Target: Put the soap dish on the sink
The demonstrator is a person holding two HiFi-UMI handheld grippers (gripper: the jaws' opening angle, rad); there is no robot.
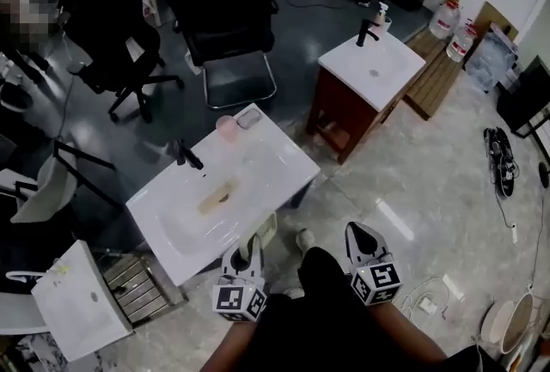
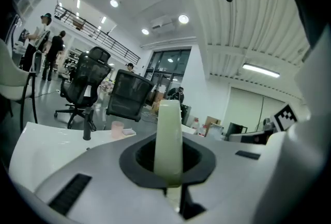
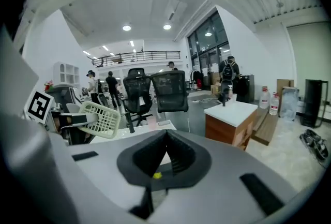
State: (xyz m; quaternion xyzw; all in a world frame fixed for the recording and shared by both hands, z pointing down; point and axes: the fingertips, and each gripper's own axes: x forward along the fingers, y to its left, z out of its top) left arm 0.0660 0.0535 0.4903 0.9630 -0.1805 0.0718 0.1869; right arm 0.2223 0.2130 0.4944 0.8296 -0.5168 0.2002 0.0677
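My left gripper (image 1: 255, 243) is shut on the soap dish (image 1: 267, 228), a cream slotted tray, just off the near right corner of the white sink (image 1: 266, 173). In the left gripper view the soap dish (image 2: 168, 124) stands edge-on between the jaws. From the right gripper view the soap dish (image 3: 101, 118) shows at the left as a pale grid. My right gripper (image 1: 360, 233) hangs to the right over the floor, shut and empty, and in its own view the right gripper (image 3: 166, 137) has its jaws meeting in a point.
On the sink stand a black faucet (image 1: 189, 157), a pink cup (image 1: 226, 128) and a small grey dish (image 1: 249, 118). A second sink on a wooden cabinet (image 1: 371, 65) stands farther right, a third sink (image 1: 73, 301) lower left. Black office chairs (image 1: 228, 18) stand behind.
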